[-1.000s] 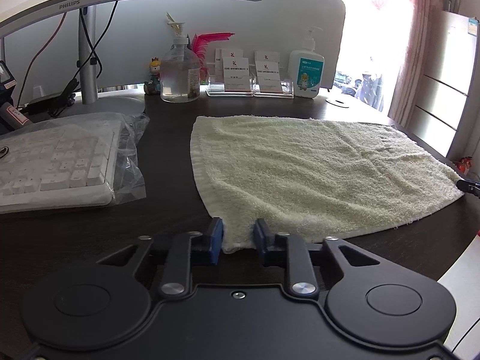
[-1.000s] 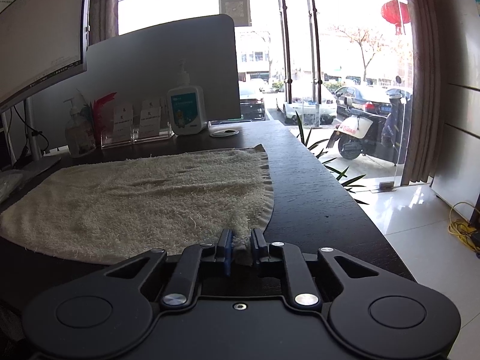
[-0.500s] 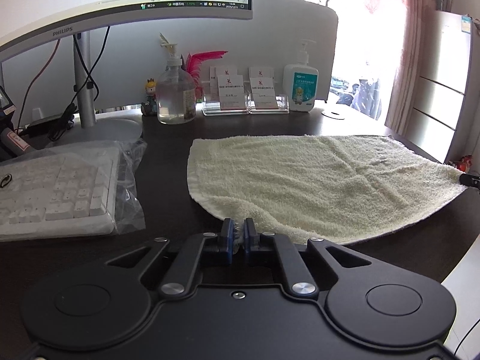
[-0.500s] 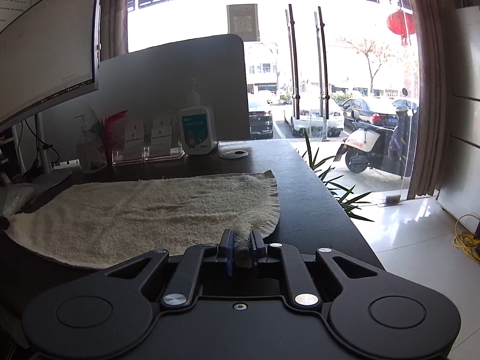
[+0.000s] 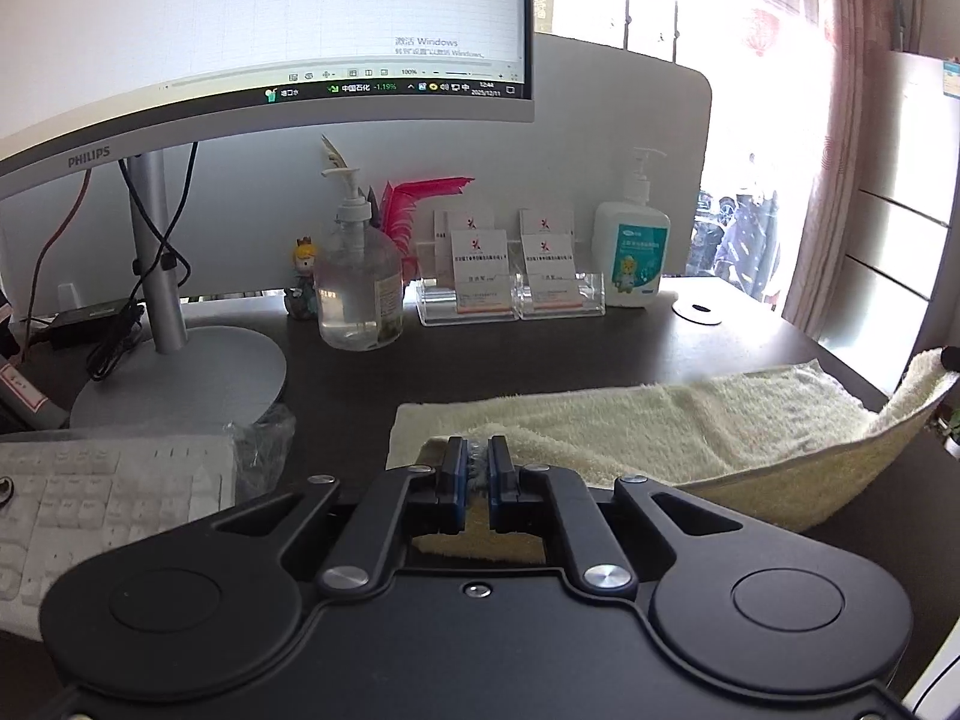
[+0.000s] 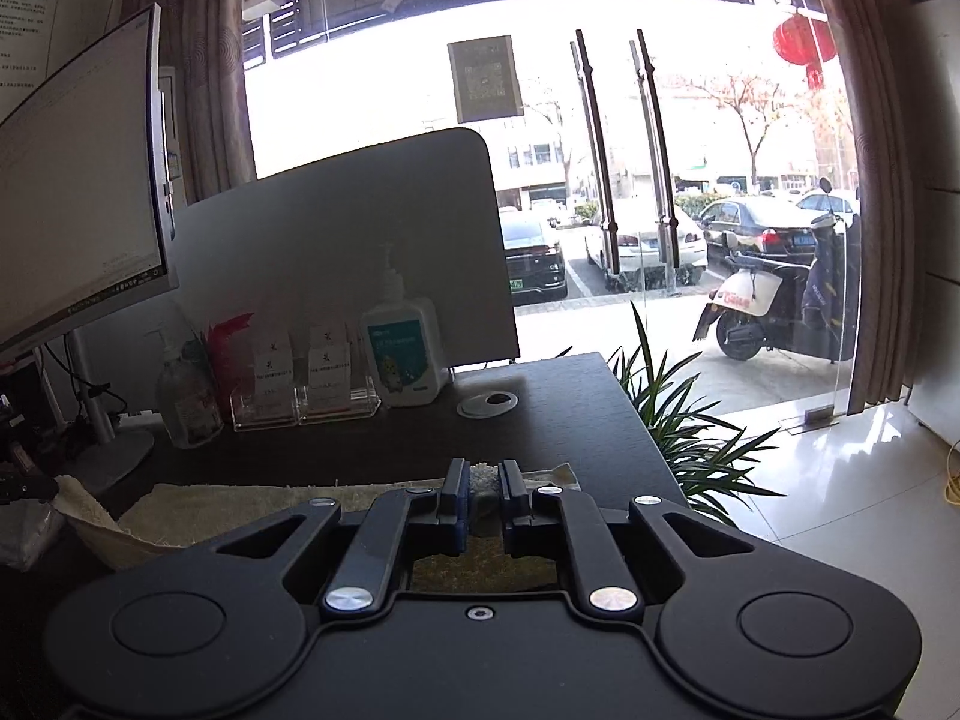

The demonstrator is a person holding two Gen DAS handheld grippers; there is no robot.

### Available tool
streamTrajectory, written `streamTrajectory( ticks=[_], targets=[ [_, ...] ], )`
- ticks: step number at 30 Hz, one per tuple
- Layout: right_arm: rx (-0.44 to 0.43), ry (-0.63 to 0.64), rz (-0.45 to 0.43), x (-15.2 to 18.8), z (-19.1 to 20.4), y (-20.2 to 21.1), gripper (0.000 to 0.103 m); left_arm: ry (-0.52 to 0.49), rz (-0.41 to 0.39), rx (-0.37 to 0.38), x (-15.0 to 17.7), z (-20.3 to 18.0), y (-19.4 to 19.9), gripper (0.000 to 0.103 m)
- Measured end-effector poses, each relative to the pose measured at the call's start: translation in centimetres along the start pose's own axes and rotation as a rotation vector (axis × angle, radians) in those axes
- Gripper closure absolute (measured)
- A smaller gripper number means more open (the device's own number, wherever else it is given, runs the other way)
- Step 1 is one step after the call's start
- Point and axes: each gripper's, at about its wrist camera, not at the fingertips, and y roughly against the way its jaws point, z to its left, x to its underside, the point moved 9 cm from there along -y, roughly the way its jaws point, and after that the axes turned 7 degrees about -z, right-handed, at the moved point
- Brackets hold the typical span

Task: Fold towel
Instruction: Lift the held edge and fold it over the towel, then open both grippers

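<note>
Cream terry towel point(image 5: 690, 420), near edge now lifted off dark desk point(image 5: 540, 354), corners clamped in left gripper point(image 5: 475, 468) and right gripper point(image 6: 481, 489); first fold underway.

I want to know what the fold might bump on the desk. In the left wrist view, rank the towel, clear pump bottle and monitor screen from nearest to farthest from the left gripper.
1. Towel: pinched in the left gripper, running off right.
2. Clear pump bottle: ahead, slightly left, mid-desk.
3. Monitor screen: above and behind, upper left.
</note>
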Motion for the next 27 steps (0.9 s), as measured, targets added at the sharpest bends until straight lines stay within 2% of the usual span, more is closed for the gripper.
streamTrajectory(
  ticks=[4, 9, 16, 17, 18, 19, 20, 21, 22, 23, 27],
  targets=[
    [-0.005, -0.041, 0.053, -0.8, -0.6, -3.9, 0.093, 0.005, 0.034, -0.032, -1.0, 0.5, -3.5, 0.096],
    [0.001, -0.065, 0.147, 0.1, -1.1, -9.1, 0.093, 0.025, 0.120, -0.063, -0.6, 1.4, -8.7, 0.096],
    [0.013, -0.089, 0.225, 2.1, -1.4, -13.7, 0.093, 0.052, 0.182, -0.078, 0.3, 2.6, -11.7, 0.095],
    [0.015, -0.093, 0.230, 2.3, -1.4, -14.1, 0.091, 0.064, 0.188, -0.091, 0.4, 3.0, -12.1, 0.092],
    [0.018, -0.100, 0.234, 2.5, -1.4, -14.5, 0.084, 0.076, 0.194, -0.104, 0.5, 3.4, -12.4, 0.091],
    [0.025, -0.115, 0.233, 2.7, -1.5, -14.9, 0.073, 0.087, 0.201, -0.117, 0.7, 3.8, -12.7, 0.088],
    [0.033, -0.130, 0.231, 2.8, -1.7, -15.2, 0.051, 0.099, 0.207, -0.130, 0.8, 4.2, -13.0, 0.070],
    [0.039, -0.138, 0.223, 2.8, -1.8, -15.3, 0.046, 0.111, 0.213, -0.142, 0.9, 4.6, -13.3, 0.044],
    [0.043, -0.134, 0.214, 2.7, -1.8, -15.3, 0.047, 0.121, 0.219, -0.156, 1.0, 5.1, -13.6, 0.035],
    [0.046, -0.126, 0.205, 2.6, -1.8, -15.2, 0.047, 0.096, 0.197, -0.204, 0.8, 5.7, -13.5, 0.026],
    [0.057, -0.054, 0.162, 1.8, -1.5, -13.9, 0.047, 0.049, 0.144, -0.256, 0.3, 6.7, -12.3, 0.021]
  ],
)
